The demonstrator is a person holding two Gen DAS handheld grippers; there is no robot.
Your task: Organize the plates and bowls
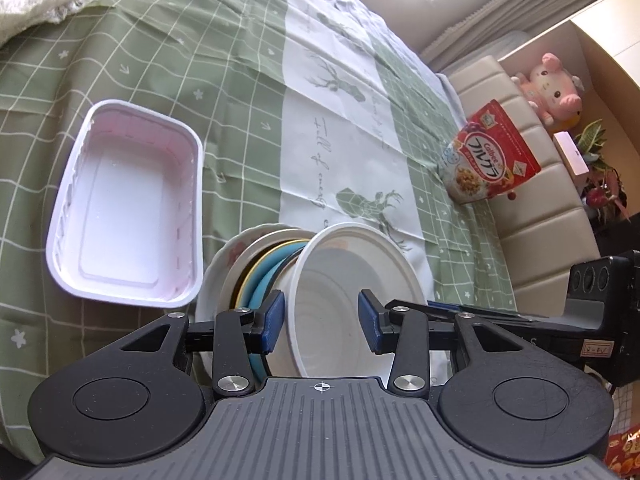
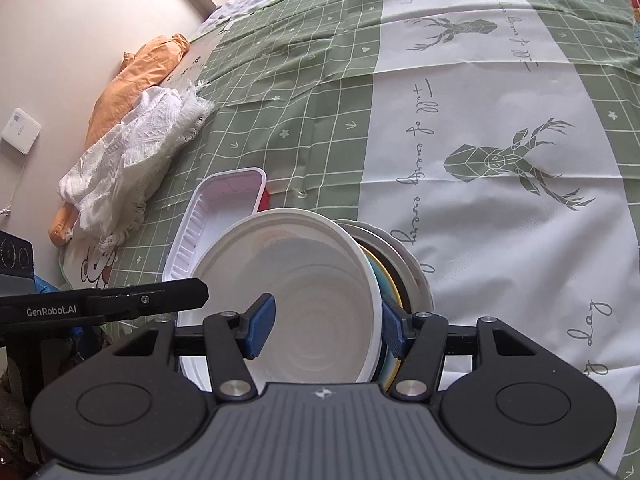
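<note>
A white plastic bowl [image 1: 352, 276] sits on top of a stack of plates [image 1: 256, 264] with blue, yellow and white rims on the green checked tablecloth. My left gripper [image 1: 322, 318] is open, its jaws straddling the bowl's left rim, one finger inside and one outside. In the right wrist view the same bowl [image 2: 304, 280] sits on the plate stack [image 2: 400, 264]. My right gripper [image 2: 330, 328] is open, its jaws straddling the bowl's right rim. Neither gripper pinches the rim.
An empty white rectangular tray [image 1: 128, 208] lies left of the stack; it also shows in the right wrist view [image 2: 224, 208]. A red cereal bag [image 1: 492, 156] and a pink plush toy [image 1: 556, 88] sit at the right. White and orange cloths [image 2: 132, 152] lie by the wall.
</note>
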